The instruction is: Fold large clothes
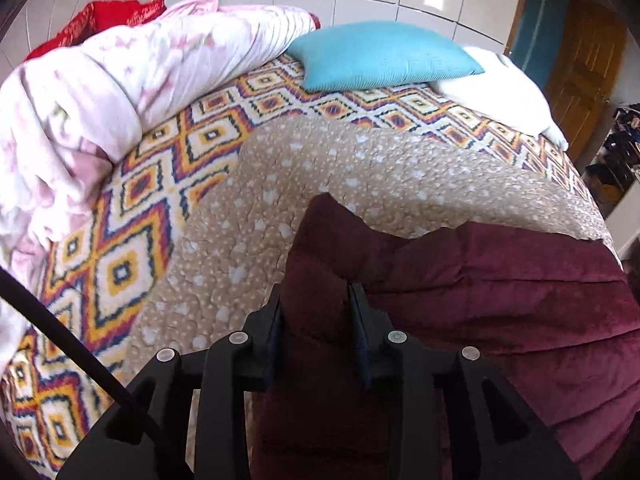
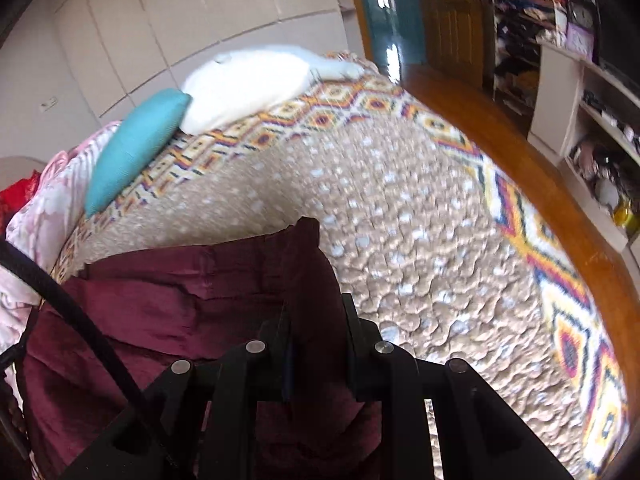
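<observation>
A large maroon velvet garment (image 1: 500, 280) lies at the near side of a tan quilt with white spots (image 1: 340, 168) spread on the bed. In the left wrist view my left gripper (image 1: 318, 292) is shut on a bunched corner of the garment, which stands up between its black fingers. In the right wrist view my right gripper (image 2: 316, 308) is shut on the other corner of the maroon garment (image 2: 160, 300), with cloth rising above the fingertips. The garment's edge stretches between the two grippers. The tan quilt (image 2: 380, 208) extends ahead of it.
A bedspread with a diamond pattern (image 1: 140, 208) covers the bed. A pink floral duvet (image 1: 100, 92) is heaped at the left, a teal cushion (image 1: 380, 56) and a white pillow (image 1: 504, 96) at the far side. A wooden bed frame (image 2: 540, 184) and cluttered shelves (image 2: 592, 120) stand to the right.
</observation>
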Available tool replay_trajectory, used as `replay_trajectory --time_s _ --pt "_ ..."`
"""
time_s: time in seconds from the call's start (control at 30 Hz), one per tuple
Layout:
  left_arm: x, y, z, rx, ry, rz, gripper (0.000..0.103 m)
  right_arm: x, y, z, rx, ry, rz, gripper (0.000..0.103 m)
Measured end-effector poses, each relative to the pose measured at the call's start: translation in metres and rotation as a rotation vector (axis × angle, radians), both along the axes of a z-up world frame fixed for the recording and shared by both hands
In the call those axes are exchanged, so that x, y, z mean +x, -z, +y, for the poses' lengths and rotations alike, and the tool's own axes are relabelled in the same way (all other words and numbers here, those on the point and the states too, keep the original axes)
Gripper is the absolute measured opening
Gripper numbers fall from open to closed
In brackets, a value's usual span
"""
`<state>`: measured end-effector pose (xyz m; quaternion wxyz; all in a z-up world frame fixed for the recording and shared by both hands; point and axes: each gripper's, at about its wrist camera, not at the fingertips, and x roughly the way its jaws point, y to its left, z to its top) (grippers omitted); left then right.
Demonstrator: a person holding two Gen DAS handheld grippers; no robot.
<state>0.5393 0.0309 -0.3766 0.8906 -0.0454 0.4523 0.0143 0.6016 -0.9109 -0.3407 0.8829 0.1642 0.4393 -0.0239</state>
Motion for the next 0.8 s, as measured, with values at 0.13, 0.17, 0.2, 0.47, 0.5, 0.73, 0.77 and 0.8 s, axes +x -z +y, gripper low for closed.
replay_trajectory --time_s 0.13,0.17,0.2,0.47,0.5,0.73,0.77,0.8 --pt "0.012 0.0 -0.002 0.002 -0.009 -0.002 0.03 0.008 0.013 -0.015 0.068 0.047 0.003 0.021" --pt "0.013 -0.007 -0.002 0.001 -0.016 -0.02 0.029 0.01 0.011 -0.018 0.083 0.057 -0.005 0.02" --pt "0.012 -0.014 -0.003 -0.006 -0.021 -0.039 0.028 0.011 0.005 -0.021 0.096 0.063 -0.02 0.02" --pt "0.037 -0.022 -0.019 0.091 -0.046 -0.074 0.028 0.039 -0.011 -0.02 0.051 0.077 -0.051 0.02" --pt "0.041 -0.015 -0.02 0.101 -0.053 -0.063 0.028 0.044 -0.005 -0.018 0.043 0.078 -0.039 0.02" --pt "0.057 0.024 -0.018 0.112 -0.078 -0.026 0.028 0.068 0.051 -0.019 0.069 0.098 0.049 0.024" --pt "0.06 0.028 -0.017 0.112 -0.084 -0.022 0.028 0.07 0.057 -0.021 0.078 0.101 0.058 0.025" --pt "0.061 0.03 -0.018 0.11 -0.086 -0.019 0.028 0.072 0.062 -0.023 0.091 0.103 0.065 0.026"
